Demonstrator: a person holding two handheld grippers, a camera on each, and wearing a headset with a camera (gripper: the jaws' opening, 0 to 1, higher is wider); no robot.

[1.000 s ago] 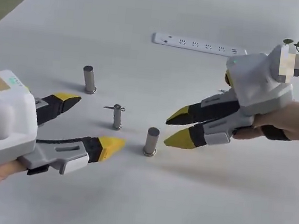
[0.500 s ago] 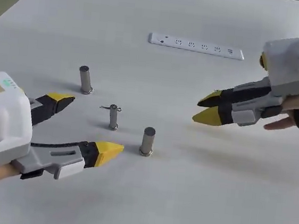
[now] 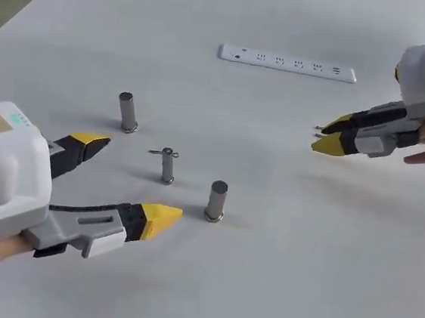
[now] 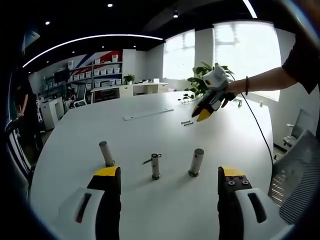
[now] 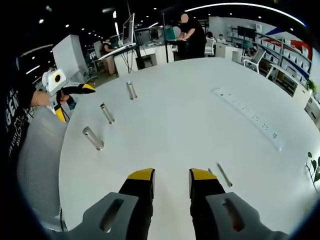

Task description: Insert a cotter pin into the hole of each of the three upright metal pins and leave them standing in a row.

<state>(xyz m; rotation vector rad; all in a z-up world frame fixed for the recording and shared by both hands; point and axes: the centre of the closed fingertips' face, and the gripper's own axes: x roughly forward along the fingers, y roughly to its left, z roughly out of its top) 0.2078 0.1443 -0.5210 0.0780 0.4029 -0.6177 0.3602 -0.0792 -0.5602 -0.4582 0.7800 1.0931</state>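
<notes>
- The middle metal pin (image 3: 167, 166) is the reference point. It stands upright on the white table (image 3: 276, 279).
- A cotter pin (image 3: 160, 152) passes crosswise through the top of the middle metal pin. Its longer end sticks out on the left.
- The far pin (image 3: 128, 112) stands upright beyond the middle metal pin and to its left.
- The near pin (image 3: 216, 200) stands upright to the right of the middle metal pin, closer to the person. The three form one slanted row, each apart from the next.
- The left gripper (image 3: 128, 179) is held on the near-left side of the middle metal pin. Its jaws are spread wide with nothing between them. One yellow tip lies left of the middle metal pin, and the other is in front of it, near the near pin.
- The right gripper (image 3: 327, 137) is well to the right of the middle metal pin. Its jaws are drawn close with a narrow gap and grip nothing.
- Loose cotter pins (image 5: 223, 174) lie flat on the table just ahead of the right gripper's tips.
- A power strip (image 3: 287, 62) lies far beyond the middle metal pin.
</notes>
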